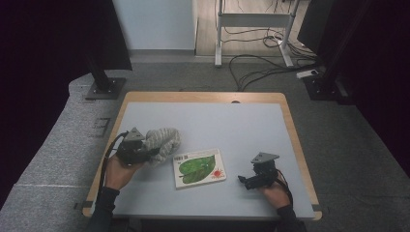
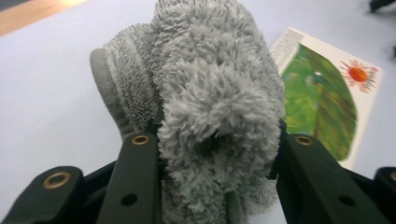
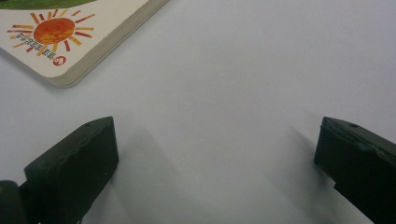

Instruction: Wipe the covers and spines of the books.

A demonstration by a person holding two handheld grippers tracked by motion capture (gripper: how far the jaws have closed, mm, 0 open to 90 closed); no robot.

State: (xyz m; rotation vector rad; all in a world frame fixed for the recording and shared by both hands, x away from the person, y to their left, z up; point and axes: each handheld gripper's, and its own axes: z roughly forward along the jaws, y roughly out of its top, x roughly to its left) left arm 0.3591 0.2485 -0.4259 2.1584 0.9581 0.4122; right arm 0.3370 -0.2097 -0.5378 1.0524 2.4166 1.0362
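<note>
Bulging between the two black jaws of the left gripper (image 1: 153,153), a grey fleecy towel (image 1: 163,141) sits bunched into a thick roll at the left of the high view, above the pale table (image 1: 251,125); whether it touches the tabletop I cannot tell. In the left gripper view the towel (image 2: 210,93) rises up the middle of the frame, with the jaws pressed into its pile on either side, so they are pinching it, and a folded hem shows at its left edge. Just right of the towel in the high view lies a book (image 1: 199,167), flat on the table, its cover showing a green leaf and a small red sun; the towel's lower edge comes near the book's upper left corner without clearly meeting it. The book (image 2: 327,93) fills the upper right of the left gripper view behind the towel. Further right, at the lower right of the high view, the right gripper (image 1: 245,181) is held low over bare table, pointing towards the book. In the right gripper view its jaws stand spread wide with nothing between them, and the book's corner (image 3: 70,42) lies at the upper left, well clear of them.
</note>
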